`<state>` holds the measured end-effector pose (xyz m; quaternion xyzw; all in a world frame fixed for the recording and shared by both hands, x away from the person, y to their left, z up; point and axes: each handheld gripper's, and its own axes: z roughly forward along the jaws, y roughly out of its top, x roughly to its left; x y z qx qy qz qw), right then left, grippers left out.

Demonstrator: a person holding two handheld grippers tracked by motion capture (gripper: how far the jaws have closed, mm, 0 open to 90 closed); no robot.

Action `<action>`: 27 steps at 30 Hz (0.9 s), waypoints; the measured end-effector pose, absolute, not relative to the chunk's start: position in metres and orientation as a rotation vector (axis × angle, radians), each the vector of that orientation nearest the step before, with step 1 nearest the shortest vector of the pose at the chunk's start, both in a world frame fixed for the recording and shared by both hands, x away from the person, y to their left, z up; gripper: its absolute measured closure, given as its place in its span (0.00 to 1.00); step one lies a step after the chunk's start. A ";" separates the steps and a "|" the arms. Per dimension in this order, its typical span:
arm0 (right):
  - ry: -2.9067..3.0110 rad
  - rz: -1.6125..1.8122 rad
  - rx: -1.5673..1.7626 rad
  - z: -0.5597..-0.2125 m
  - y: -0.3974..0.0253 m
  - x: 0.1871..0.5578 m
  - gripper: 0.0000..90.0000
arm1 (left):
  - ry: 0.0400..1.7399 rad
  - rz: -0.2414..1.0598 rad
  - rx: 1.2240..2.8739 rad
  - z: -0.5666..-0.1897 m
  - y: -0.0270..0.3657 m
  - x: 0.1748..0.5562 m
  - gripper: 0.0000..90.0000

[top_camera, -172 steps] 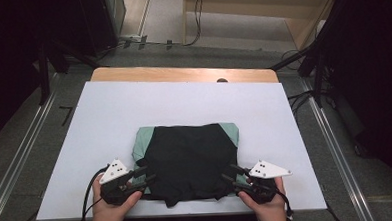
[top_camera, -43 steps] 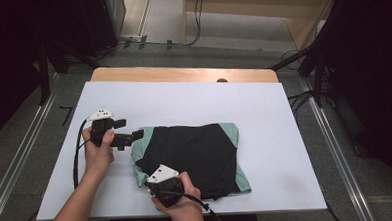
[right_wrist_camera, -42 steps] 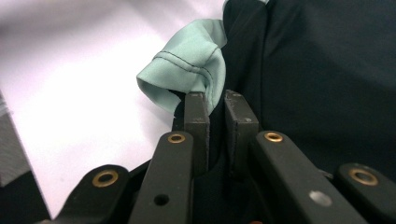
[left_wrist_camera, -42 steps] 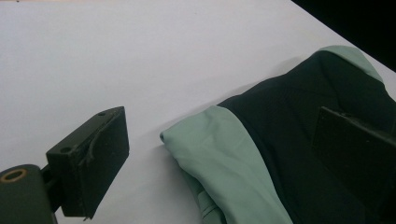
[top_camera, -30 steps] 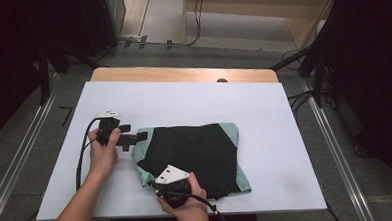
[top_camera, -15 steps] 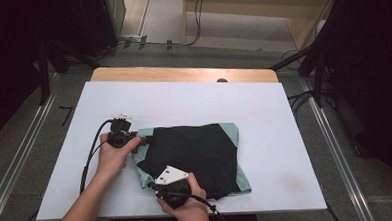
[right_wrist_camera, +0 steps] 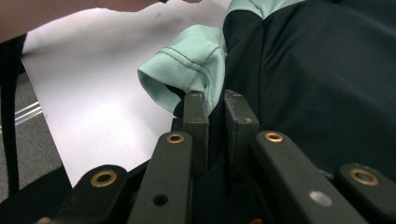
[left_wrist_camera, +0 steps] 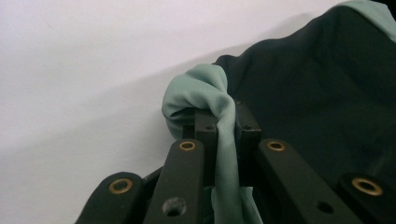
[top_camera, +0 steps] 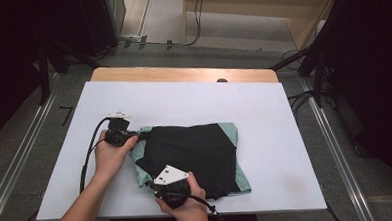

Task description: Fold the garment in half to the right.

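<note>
A folded black and mint shirt (top_camera: 191, 156) lies on the white table (top_camera: 264, 107). My left gripper (left_wrist_camera: 223, 126) clamps its mint edge at nine o'clock. My right gripper (right_wrist_camera: 215, 116) pinches the fabric at six o'clock.

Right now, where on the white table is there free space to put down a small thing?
Free: the white table behind the shirt, and the strip from the shirt to the table's right edge. Crowded: the near left, where the left gripper and right gripper pinch the shirt.
</note>
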<state>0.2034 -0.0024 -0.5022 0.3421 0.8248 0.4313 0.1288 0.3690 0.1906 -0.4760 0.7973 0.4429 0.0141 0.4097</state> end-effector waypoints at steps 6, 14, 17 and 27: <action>2.379 1.281 0.969 -0.496 0.005 0.204 0.89 | 1.126 0.070 1.980 -0.468 0.203 0.369 0.93; 2.345 1.329 0.936 -0.486 0.011 0.206 0.89 | 1.114 0.122 1.934 -0.455 0.216 0.366 0.93; 2.331 1.348 0.935 -0.483 0.011 0.205 0.89 | 1.100 0.121 1.921 -0.450 0.218 0.365 0.93; 2.292 1.359 0.910 -0.475 0.002 0.200 0.89 | 1.103 0.105 1.897 -0.440 0.213 0.363 0.93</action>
